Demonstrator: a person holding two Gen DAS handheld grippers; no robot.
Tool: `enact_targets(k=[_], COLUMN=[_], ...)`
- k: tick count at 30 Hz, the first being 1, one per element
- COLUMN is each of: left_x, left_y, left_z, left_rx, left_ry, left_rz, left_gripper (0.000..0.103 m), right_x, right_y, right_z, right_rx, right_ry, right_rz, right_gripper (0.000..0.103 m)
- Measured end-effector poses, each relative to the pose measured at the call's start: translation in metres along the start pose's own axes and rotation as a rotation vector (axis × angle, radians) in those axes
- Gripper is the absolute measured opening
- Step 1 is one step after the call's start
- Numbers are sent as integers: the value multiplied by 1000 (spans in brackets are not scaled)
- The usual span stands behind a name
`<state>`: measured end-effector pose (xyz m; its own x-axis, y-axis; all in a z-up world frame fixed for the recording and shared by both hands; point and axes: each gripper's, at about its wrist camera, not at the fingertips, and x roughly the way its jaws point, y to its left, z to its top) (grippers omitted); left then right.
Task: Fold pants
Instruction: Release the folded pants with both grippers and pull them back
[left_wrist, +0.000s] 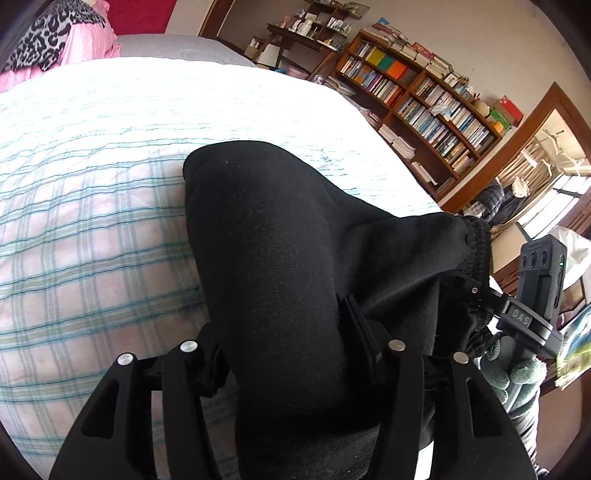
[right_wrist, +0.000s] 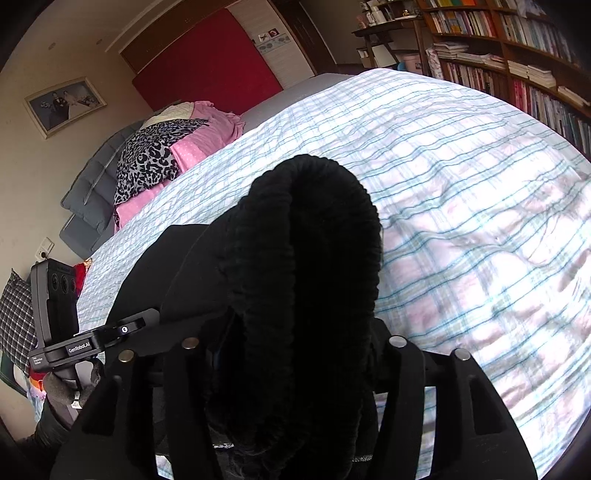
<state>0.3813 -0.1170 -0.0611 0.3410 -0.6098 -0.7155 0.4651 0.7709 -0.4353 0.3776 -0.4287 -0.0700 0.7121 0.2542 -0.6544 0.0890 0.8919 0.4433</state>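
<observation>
**Black pants draped over both grippers, above plaid bedspread**

Black pants (left_wrist: 280, 258) are seen lying across the bed, on a white bedspread w/ green-blue plaid lines (left_wrist: 92, 221). In the left wrist view the fabric is bunched up betw. the two fingers of the left gripper (left_wrist: 291, 354); a thick fold fills the gap and runs down toward the camera. Jaws are held partly apart, approx. mid-way. Whether the pads actually press on the cloth cannot be told — contact pts are hidden by the fabric.

In the right wrist view the ribbed elastic waistband (right_wrist: 306, 258) is humped up betw. the fingers of the right gripper (right_wrist: 295, 350), again filling the gap. Jaws stand partly apart here too; grip vs. loose drape cannot be told, pads being covered.

The right gripper is also visible at the right edge of the left view, held in a grey knit glove (left_wrist: 517, 373), just beside the gathered waistband.

Bkgd: wooden bookshelf full of books (left_wrist: 424, 99) beyond the bed's far side; pink bedding w/ a leopard-print cloth (right_wrist: 159, 155) at the head end; red panel (right_wrist: 207, 70) and a framed photo (right_wrist: 64, 105) on the wall.
</observation>
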Motion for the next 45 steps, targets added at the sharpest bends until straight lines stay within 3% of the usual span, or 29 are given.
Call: enact_targets(k=[1, 3, 8, 10, 13, 18, 20, 26, 33, 39, 45], left_x=[-2, -9, -31, -35, -26, -14, -9, -10, -24, -28, -39], left_y=[0, -3, -18, -28, -45, -52, -51, -48, -68, -70, -67], left_z=[-1, -3, -13, -22, -33, -52, -56, -66, -92, -97, -98], left_rx=[9, 21, 101, 155, 238, 297, 302, 296, 396, 400, 372], left_ry=[-5, -15, -84, -105, -96, -105, -106, -129, -193, -209, -247], left_rz=[12, 44, 123, 166, 224, 273, 288, 318, 354, 364, 378], left_gripper=[57, 66, 67, 67, 69, 74, 76, 79, 79, 80, 80], right_x=[-5, -15, -53, -63, -61, -48, -41, -35, -43, -71, -85], right_y=[1, 8, 31, 39, 40, 33, 26, 19, 20, 45, 76], right_z=[-2, -8, -26, -32, -42, -60, -66, -79, -89, -107, -126], right_rx=[-4, -29, -112, -137, -154, -173, -164, -131, -94, -77, -88], right_ry=[-12, -38, -165, -191, -152, -90, -80, -101, -146, -243, -273], right_rz=[-24, -91, -240, -263, -281, -409, -431, -441, -435, -406, -389], right_gripper=[71, 72, 72, 72, 72, 73, 82, 84, 84, 86, 87])
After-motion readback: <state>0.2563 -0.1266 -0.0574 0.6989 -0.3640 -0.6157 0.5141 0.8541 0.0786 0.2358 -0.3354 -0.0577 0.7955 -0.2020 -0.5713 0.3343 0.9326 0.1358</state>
